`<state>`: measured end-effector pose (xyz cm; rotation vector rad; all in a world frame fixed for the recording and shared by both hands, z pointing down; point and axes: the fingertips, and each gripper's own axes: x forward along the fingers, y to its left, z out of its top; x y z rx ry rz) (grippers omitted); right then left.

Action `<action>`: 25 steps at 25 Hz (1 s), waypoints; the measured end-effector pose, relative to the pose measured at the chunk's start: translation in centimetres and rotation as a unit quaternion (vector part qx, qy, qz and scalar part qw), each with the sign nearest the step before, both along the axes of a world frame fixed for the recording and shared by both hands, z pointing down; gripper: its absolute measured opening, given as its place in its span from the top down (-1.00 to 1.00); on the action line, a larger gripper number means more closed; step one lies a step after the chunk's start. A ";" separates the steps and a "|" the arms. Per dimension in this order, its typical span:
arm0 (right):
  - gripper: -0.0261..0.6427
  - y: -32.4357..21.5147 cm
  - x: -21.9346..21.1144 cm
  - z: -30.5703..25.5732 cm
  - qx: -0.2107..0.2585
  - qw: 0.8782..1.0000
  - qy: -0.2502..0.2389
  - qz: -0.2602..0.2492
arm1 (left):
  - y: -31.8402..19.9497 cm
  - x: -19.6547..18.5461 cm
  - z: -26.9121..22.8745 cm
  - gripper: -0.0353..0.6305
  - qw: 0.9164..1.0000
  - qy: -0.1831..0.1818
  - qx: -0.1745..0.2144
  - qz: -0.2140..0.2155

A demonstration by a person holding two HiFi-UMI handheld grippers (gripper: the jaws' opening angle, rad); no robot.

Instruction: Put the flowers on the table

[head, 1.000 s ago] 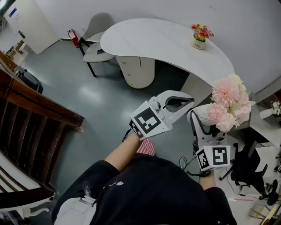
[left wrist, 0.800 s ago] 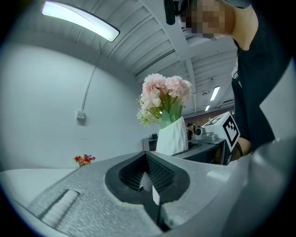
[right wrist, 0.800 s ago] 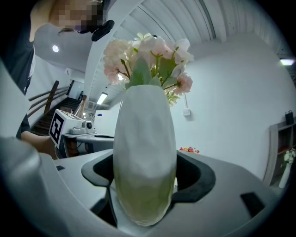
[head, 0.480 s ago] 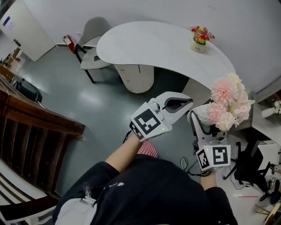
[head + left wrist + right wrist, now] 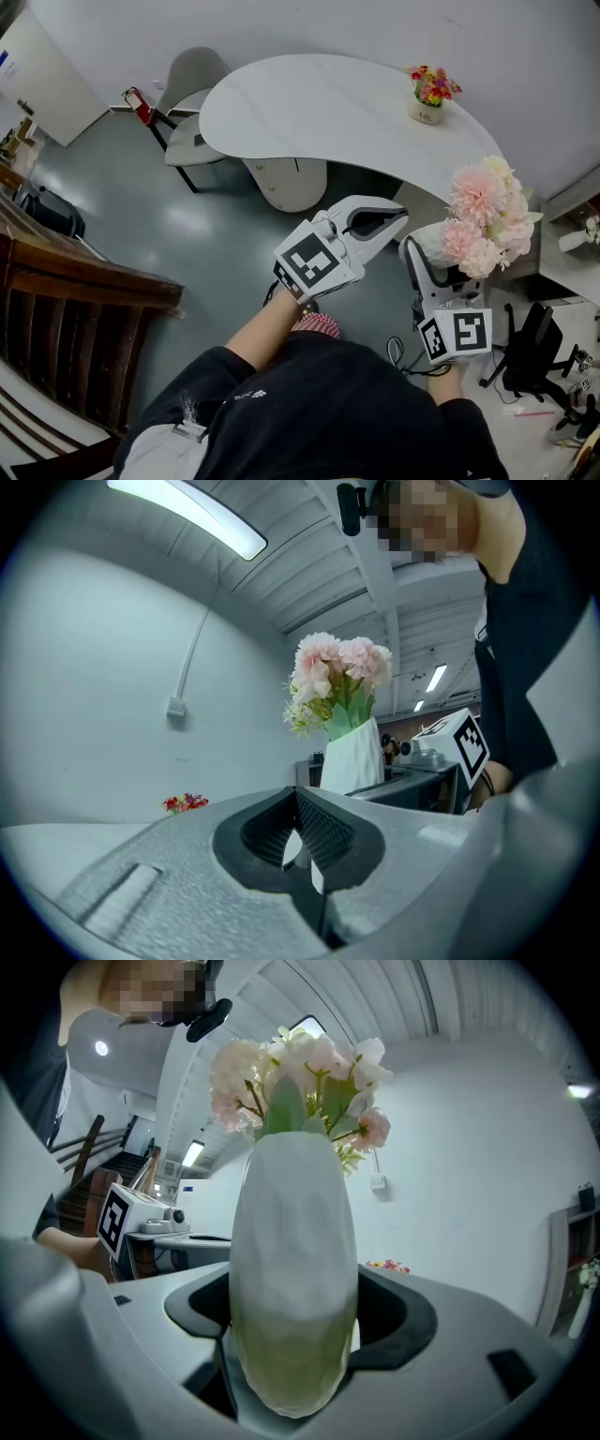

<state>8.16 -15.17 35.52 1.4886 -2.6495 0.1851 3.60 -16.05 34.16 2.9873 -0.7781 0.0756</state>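
Observation:
A white vase (image 5: pixel 292 1269) holding pink flowers (image 5: pixel 486 217) is clamped between the jaws of my right gripper (image 5: pixel 433 261), held in the air at the right of the head view. The bouquet (image 5: pixel 298 1080) rises above the vase in the right gripper view. My left gripper (image 5: pixel 386 217) hovers just to the left of the vase, its jaws closed together with nothing between them. In the left gripper view the vase (image 5: pixel 352 754) and flowers (image 5: pixel 339 667) stand beyond the jaws. The white curved table (image 5: pixel 319 105) lies ahead, beyond both grippers.
A small pot of red and yellow flowers (image 5: pixel 429 86) stands at the table's far right. A grey chair (image 5: pixel 187 98) sits at the table's left end. A dark wooden railing (image 5: pixel 66 300) runs along the left. A black office chair (image 5: pixel 525 356) and cables are at lower right.
The view has drifted slightly; the table sits a little closer and further left in frame. Both grippers hold the same pose, and the vase stays in the right one.

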 end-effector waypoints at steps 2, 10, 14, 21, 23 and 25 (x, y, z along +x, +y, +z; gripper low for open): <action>-0.19 -0.1 0.0 -0.1 0.003 1.000 0.000 0.002 | -0.1 0.0 -0.1 0.90 1.000 0.002 0.003 0.003; -0.19 -0.4 0.3 0.1 0.008 1.000 0.005 0.009 | -0.4 0.3 0.1 0.90 1.000 0.003 0.010 0.009; -0.19 -0.5 0.4 0.2 0.013 1.000 0.008 0.013 | -0.6 0.4 0.1 0.90 1.000 0.005 0.017 0.013; -0.19 -0.6 0.4 0.2 0.016 1.000 0.012 0.018 | -0.7 0.5 0.2 0.90 1.000 0.006 0.021 0.018; -0.19 -0.7 0.5 0.1 0.017 1.000 0.012 0.019 | -0.7 0.6 0.2 0.90 1.000 0.006 0.021 0.019; -0.19 -0.7 0.5 0.1 0.015 1.000 0.012 0.022 | -0.8 0.6 0.1 0.90 1.000 0.006 0.020 0.021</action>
